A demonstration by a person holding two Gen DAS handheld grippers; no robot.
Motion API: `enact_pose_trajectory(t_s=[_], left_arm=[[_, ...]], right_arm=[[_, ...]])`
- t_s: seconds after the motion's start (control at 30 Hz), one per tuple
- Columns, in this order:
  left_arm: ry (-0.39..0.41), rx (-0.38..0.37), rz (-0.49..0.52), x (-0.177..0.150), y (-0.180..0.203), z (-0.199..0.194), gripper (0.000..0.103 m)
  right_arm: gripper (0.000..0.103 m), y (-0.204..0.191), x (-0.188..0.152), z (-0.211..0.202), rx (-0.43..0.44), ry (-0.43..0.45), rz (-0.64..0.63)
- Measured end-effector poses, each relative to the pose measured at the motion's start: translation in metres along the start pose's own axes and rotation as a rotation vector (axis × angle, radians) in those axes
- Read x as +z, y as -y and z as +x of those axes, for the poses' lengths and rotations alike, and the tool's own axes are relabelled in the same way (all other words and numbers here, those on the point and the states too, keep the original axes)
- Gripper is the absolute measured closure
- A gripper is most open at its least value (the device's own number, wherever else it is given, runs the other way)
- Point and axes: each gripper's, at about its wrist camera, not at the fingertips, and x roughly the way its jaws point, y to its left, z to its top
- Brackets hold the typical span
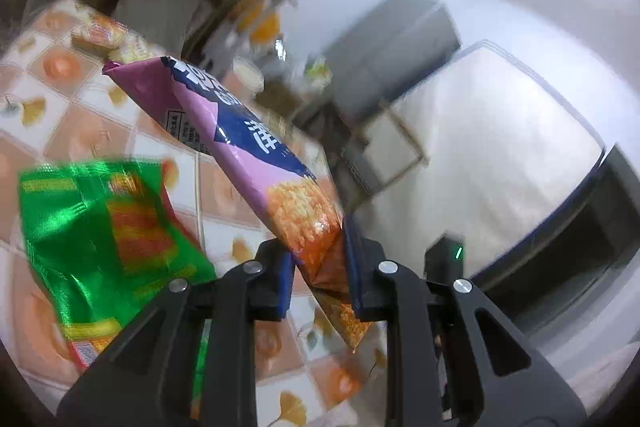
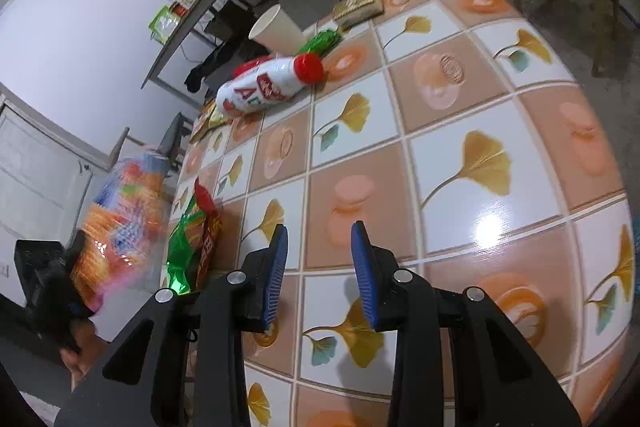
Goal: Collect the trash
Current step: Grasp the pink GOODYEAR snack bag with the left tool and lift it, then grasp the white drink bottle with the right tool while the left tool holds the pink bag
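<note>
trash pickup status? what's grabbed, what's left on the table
Done: no bin in view, cannot tell. In hand: left gripper shut on purple snack bag, lifted off table. Right gripper open, empty. Left: green bag, bottle, cup.

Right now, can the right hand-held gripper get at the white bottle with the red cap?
Probably yes. The right hand-held gripper is empty, its jaws apart, and only bare tablecloth lies between it and the bottle, which lies on its side farther along the table. It must travel forward; the green wrapper lies off to the side.
</note>
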Motion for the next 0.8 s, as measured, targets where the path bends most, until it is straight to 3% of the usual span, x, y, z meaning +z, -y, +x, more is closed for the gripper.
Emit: enact_pose_trajectory(t_s=[0.07, 0.23, 0.3, 0.37, 0.47, 0.63, 0.8], left_arm=[[0.056, 0.026, 0.000, 0.011, -0.004, -0.016, 0.083], [0.107, 0.102, -0.002, 0.023, -0.013, -0.033, 0.083], [0.107, 0.132, -0.005, 0.023, -0.018, -0.035, 0.083], [0.096, 0.150, -0.015, 0.021, -0.022, -0.036, 0.083], [0.050, 0.150, -0.031, 0.016, -0.027, -0.032, 0.083], [-0.018, 0.145, -0.045, 0.001, -0.034, -0.028, 0.083], [-0.032, 0.159, -0.064, -0.004, -0.040, -0.028, 0.083]], right_arm=[[0.070, -0.001, 0.003, -0.004, -0.006, 0.017, -0.011], [0.068, -0.014, 0.018, -0.006, -0.024, 0.028, -0.093], [0.062, -0.029, 0.030, -0.003, -0.037, 0.029, -0.164], [0.050, -0.043, 0.041, 0.001, -0.042, 0.033, -0.228], [0.044, -0.072, 0.064, 0.017, -0.039, 0.035, -0.361], [0.035, -0.112, 0.109, 0.070, -0.019, -0.006, -0.531], [0.033, -0.132, 0.153, 0.141, -0.082, -0.090, -0.624]])
